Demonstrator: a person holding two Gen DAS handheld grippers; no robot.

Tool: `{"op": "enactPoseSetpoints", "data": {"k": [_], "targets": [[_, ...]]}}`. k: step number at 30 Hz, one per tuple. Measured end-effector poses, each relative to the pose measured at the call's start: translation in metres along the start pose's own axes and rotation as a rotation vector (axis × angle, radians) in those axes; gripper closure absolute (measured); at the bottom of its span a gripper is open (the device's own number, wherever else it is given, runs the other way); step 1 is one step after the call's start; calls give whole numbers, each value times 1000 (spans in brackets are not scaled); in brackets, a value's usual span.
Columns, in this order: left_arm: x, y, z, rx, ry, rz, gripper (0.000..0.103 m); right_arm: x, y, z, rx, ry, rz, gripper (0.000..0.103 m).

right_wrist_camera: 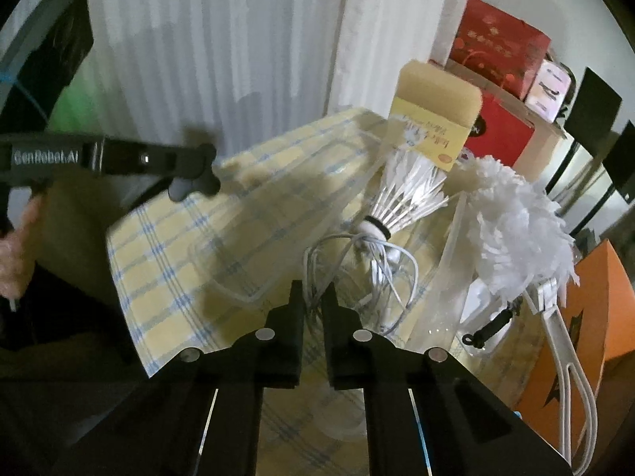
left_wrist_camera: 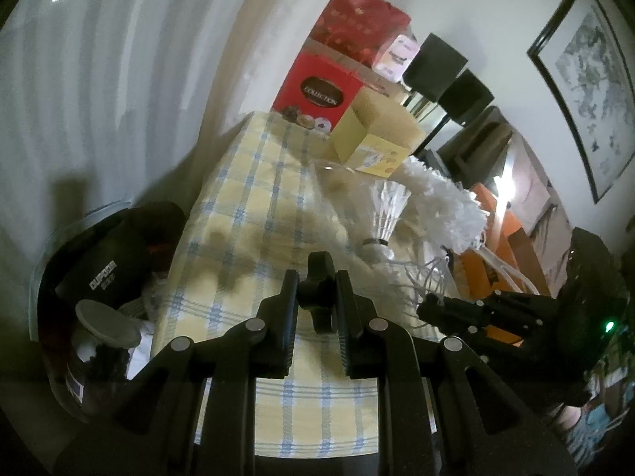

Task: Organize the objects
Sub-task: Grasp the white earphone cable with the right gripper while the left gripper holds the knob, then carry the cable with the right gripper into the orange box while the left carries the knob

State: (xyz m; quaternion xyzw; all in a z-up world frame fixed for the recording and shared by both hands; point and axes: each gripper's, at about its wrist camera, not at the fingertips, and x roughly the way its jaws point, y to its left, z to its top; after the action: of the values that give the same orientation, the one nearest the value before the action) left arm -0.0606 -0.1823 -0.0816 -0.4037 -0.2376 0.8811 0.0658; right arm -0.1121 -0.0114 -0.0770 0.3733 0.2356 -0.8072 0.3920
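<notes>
Closed jaws are seen on both tools. The left gripper is clamped on a small black lobed knob, held above the near middle of the table, which is covered by a yellow and blue checked cloth. The right gripper is pinched shut on a loop of a coiled white cable near the table's right edge. Largest of the things there is a fluffy white duster, overhanging the right edge. A yellow sponge in its card sleeve stands at the far right corner. A clear plastic tray lies mid-table. A white shuttlecock rests just behind the cable, touching it. Bare cloth is left open along the left edge and the near edge.
</notes>
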Motion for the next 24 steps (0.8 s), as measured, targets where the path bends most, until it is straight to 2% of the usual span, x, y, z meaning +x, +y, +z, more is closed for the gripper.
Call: {"op": "enactPoseSetpoints", "data": {"k": [5,11,16,24], "targets": [[-10,-14,4,25,-17,-13,87,-23,-13,4,115,-78,61,97],[-26,-36,10,63,-45,-37,87,-65,-23,13,195,-179,104,98],[-40,-63,16,113,-66,-69,87,-109,-26,19,198,-260,83,98],[-46,-121,22,206,-71,-145,87,-169,-43,15,263,-326,47,98]]}}
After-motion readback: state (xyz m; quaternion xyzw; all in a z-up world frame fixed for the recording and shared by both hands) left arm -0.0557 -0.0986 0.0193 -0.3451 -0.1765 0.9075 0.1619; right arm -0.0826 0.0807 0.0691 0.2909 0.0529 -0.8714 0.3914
